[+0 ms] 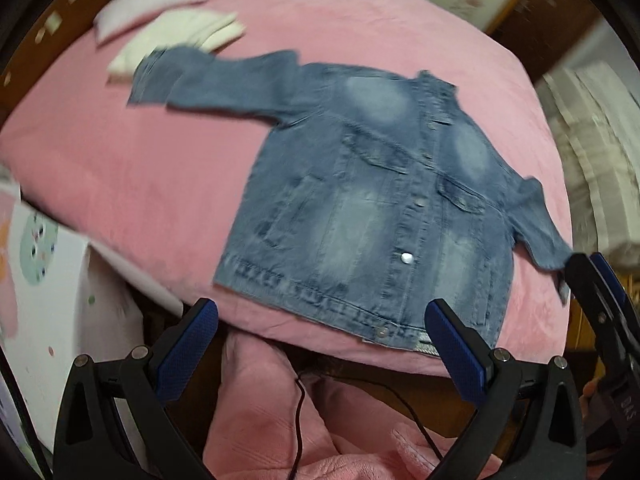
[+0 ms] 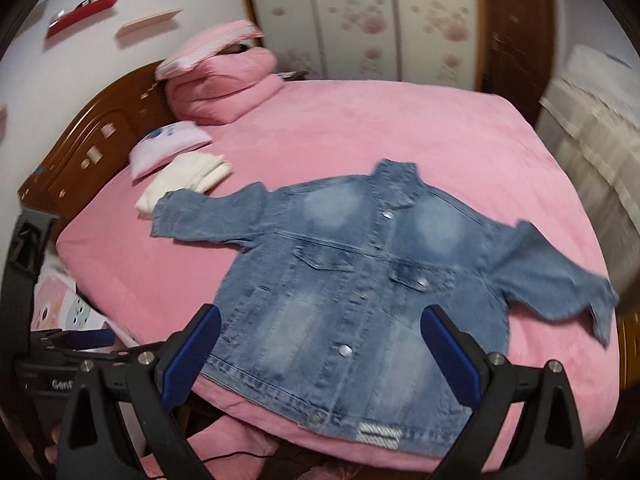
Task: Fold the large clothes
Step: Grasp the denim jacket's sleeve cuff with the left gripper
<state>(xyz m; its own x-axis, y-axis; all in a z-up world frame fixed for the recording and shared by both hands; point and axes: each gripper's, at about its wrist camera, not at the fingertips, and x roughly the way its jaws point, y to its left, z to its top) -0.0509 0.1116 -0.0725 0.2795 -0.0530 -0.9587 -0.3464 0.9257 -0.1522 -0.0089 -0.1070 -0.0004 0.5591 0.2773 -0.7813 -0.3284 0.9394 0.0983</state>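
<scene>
Denim jacket (image 2: 360,276) lying front-up and spread flat, filling centre frame on the pink bed (image 2: 360,120). Left gripper (image 1: 322,344) and right gripper (image 2: 320,348) are hovering wide open and empty at its hem. Folding appears unstarted; next, gripping a sleeve.

We see both views lit evenly and softly from overhead, moderately bright, with no hard shadows on the pink bed (image 2: 360,128). Motion blur smears both pictures: the denim jacket (image 2: 360,264) has soft seams, and in the left wrist view its far sleeve and the white folded cloth (image 1: 180,36) streak sideways. Small glare spots sit on the jacket's metal buttons. Fisheye distortion bows the bed edge and wardrobe (image 2: 360,12), and dark vignetting rings the corners
</scene>
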